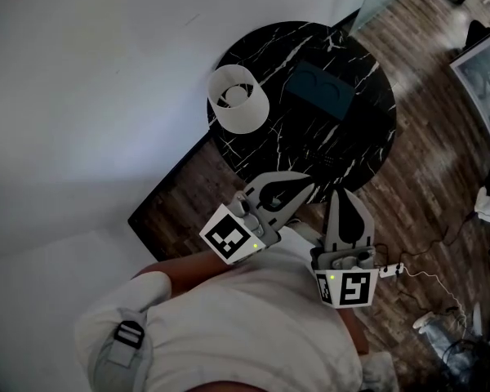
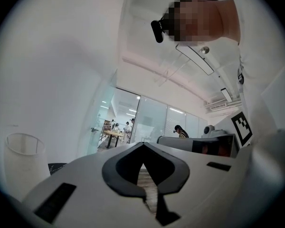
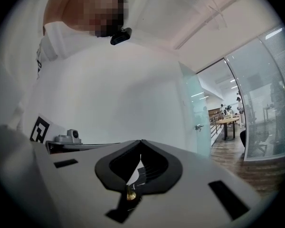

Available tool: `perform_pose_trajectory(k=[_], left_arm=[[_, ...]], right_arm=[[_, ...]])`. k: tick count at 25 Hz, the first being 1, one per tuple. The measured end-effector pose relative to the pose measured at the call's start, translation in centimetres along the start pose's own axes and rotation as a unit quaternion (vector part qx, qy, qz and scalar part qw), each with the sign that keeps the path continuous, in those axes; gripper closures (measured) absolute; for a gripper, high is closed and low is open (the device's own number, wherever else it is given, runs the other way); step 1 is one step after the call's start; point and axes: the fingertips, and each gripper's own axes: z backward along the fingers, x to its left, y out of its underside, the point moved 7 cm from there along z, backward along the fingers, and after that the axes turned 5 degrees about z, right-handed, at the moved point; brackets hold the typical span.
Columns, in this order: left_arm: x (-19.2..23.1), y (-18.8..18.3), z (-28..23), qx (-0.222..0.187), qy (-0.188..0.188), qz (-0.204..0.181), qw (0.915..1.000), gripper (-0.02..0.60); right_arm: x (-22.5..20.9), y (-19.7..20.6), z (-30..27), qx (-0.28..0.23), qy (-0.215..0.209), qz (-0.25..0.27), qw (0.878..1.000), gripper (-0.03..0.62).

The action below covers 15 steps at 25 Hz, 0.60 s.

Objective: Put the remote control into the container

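Observation:
A round black marble table (image 1: 261, 149) stands by the white wall. On its left part stands a white, open-topped container (image 1: 238, 97), which also shows at the left edge of the left gripper view (image 2: 21, 164). A small dark thing with faint dots, possibly the remote control (image 1: 331, 160), lies near the table's near edge; it is too dark to be sure. My left gripper (image 1: 308, 187) (image 2: 142, 145) is shut and empty, its tip at the table's near edge. My right gripper (image 1: 342, 193) (image 3: 141, 141) is beside it, also shut and empty.
A dark teal rectangular thing (image 1: 317, 90) lies at the table's far side. Wooden floor (image 1: 425, 162) surrounds the table, with cables and a power strip (image 1: 396, 269) at the right. A glass partition and people at tables show far off.

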Motion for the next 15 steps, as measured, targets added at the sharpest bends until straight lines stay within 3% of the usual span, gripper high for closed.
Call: perform_pose_trajectory(k=[15], left_arm=[[1.5,-0.5,-4.3,0.001,-0.007,0.006,1.0,0.58]], right_arm=[[-3.9,-0.1,-2.5,0.016,-0.012,0.002,1.0,0.586]])
